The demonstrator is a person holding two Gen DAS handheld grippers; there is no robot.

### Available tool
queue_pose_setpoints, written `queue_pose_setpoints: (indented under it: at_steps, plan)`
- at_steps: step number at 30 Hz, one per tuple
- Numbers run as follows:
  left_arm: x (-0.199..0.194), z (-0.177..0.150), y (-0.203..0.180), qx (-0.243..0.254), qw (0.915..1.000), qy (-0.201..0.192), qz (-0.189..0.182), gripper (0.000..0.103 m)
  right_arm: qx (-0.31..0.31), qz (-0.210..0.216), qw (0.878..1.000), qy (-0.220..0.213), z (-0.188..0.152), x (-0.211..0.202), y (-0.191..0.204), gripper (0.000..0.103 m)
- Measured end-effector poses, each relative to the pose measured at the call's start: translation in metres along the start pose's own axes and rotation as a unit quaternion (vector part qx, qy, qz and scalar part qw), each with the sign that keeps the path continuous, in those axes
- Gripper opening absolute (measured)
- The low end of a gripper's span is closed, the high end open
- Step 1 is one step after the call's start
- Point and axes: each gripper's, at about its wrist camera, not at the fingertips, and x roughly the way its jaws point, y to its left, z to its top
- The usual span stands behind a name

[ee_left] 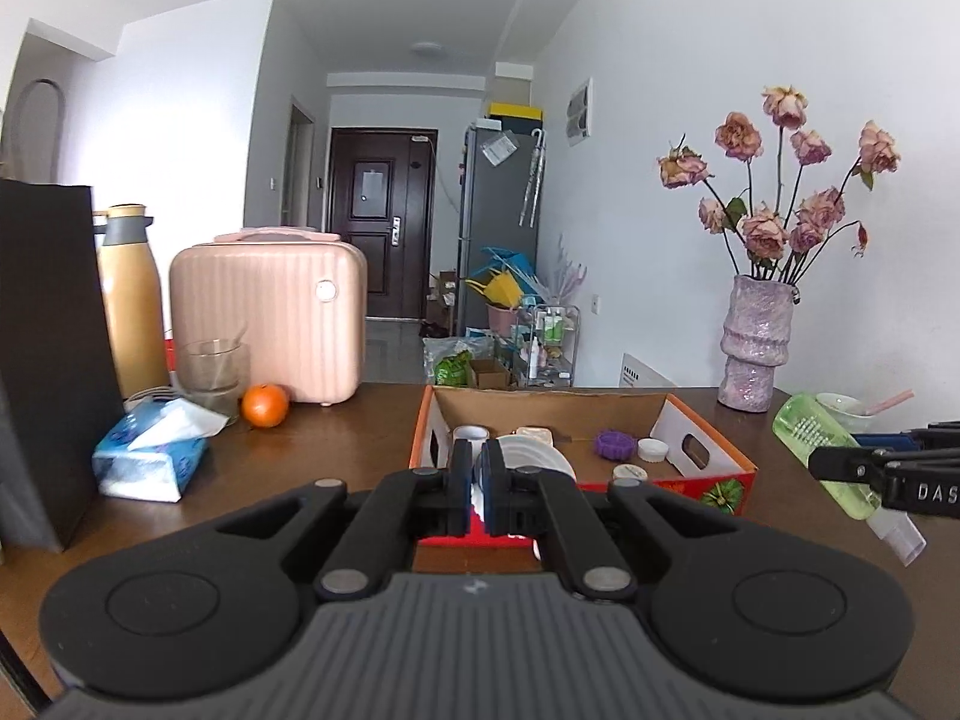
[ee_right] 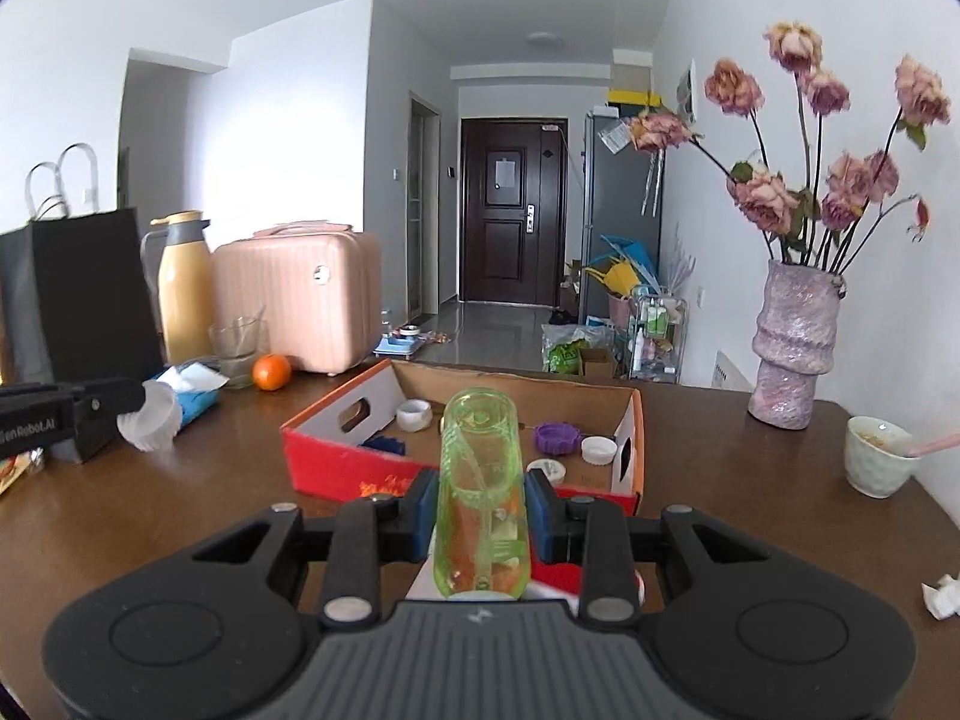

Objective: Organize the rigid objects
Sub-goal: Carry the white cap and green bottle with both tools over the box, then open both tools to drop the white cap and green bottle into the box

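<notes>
We had the cardboard box (ee_right: 336, 441) on the table (ee_right: 180, 516) just ahead of both sets of fingers. Our right gripper (ee_right: 483, 519) clamped the green bottle (ee_right: 480, 480) between its pads, base pointing forward over the box. Our left gripper (ee_left: 478, 483) was pinched on the rim of a white cup (ee_right: 150, 420), left of the box. Purple cap (ee_right: 555, 438) and white caps (ee_right: 599, 450) sat in the box beyond the bottle.

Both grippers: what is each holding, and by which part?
Right gripper clamps the green bottle across its body. Left gripper pinches a white cup by its wall.
</notes>
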Motion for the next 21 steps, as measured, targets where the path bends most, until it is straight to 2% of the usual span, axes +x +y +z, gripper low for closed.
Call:
queue_pose_setpoints:
  at_steps: [5, 9, 12, 14, 17, 21]
  plan:
    - [0.050, 0.021, 0.012, -0.003, 0.9999, 0.007, -0.010, 0.004, 0.017, 0.009, 1.000, 0.002, 0.027, 0.041, -0.022, 0.030]
    - [0.103, 0.037, 0.020, -0.016, 0.9988, 0.033, -0.033, 0.004, 0.046, 0.023, 0.998, 0.018, 0.047, 0.084, -0.046, 0.030]
    - [0.149, 0.042, 0.017, -0.014, 0.9971, 0.061, -0.043, 0.004, 0.064, 0.029, 0.996, 0.047, 0.056, 0.127, -0.063, 0.030]
    - [0.182, 0.042, 0.018, -0.023, 0.9946, 0.090, -0.045, 0.004, 0.081, 0.036, 0.993, 0.082, 0.057, 0.162, -0.072, 0.030]
    - [0.234, 0.044, 0.017, -0.032, 0.9880, 0.142, -0.050, 0.004, 0.091, 0.023, 0.987, 0.133, 0.052, 0.211, -0.079, 0.030]
    - [0.286, 0.037, 0.007, -0.008, 0.9792, 0.199, -0.037, 0.004, 0.043, -0.049, 0.984, 0.168, 0.045, 0.253, -0.076, 0.030]
